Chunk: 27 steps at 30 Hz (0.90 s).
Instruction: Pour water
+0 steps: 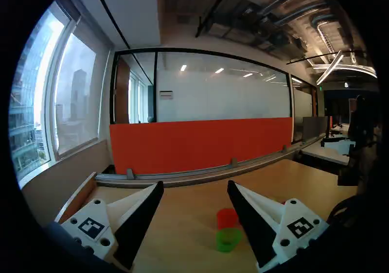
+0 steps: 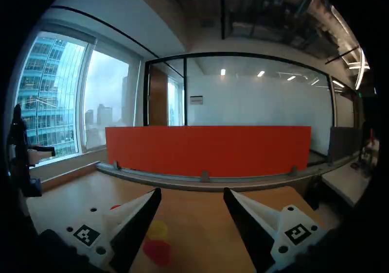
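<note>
Both tools hang above a wooden table (image 1: 189, 219) that ends at an orange partition (image 1: 194, 144), and everything here is placed from that partition. In the left gripper view, the left gripper (image 1: 193, 183) points straight at it with its jaws spread wide and nothing between them, its black-faced fingers (image 1: 141, 219) well clear of the tabletop objects. On the near side of the partition, a good way out from it on the table, a red cup (image 1: 226, 218) stands upright. A green cup (image 1: 228, 239) stands just in front of it, farther from the partition, and the two look to be touching or nearly so. Both sit close beside the inner edge of the tool's right-hand finger, which hides part of them. In the right gripper view, the right gripper (image 2: 191, 190) also faces the partition, jaws equally wide and holding nothing. Well out from the partition, a yellow round shape (image 2: 157, 229) and a reddish round shape (image 2: 158, 251) lie on the table against the tool's left-hand finger. They are blurred, so I cannot tell whether they are cups. A glass wall (image 1: 219, 88) rises behind the partition, and tall windows (image 1: 73, 98) run off its left end.
</note>
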### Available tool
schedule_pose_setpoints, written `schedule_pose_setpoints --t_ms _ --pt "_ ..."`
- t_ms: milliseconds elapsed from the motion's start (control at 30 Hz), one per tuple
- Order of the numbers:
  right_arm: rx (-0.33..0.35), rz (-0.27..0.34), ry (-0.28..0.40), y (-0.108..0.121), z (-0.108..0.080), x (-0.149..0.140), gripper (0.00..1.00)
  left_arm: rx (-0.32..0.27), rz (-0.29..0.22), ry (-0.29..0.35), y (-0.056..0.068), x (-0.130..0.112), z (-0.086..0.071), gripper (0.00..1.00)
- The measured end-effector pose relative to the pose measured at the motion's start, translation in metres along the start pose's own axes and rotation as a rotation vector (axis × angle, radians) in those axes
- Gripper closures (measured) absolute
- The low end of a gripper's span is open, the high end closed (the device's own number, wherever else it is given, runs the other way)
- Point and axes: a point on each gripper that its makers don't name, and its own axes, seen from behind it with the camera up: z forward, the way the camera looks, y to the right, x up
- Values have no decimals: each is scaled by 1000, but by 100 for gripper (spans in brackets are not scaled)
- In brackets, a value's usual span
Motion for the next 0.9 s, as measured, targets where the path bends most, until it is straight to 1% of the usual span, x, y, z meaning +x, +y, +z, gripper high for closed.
schedule_pose_setpoints --t_ms 100,267,367,500,667,767,900 --pt "59 -13 4 -14 -1 3 1 -52 3 0 10 4 1 2" --pt "171 -39 8 -43 -3 7 1 -129 -10 -3 24 10 1 3" --pt "234 -52 14 -61 -5 9 1 -163 -24 -3 28 13 3 3" --pt "302 -61 18 -82 -6 11 1 -180 -34 -3 27 15 6 3" --pt "362 -88 4 -100 -6 7 1 -195 -14 -14 27 10 8 3" --pt "402 -96 -19 -111 -5 2 1 -216 3 -31 31 3 9 3" --pt "460 -95 -51 -124 -6 -8 1 -250 16 -52 40 -8 10 3"
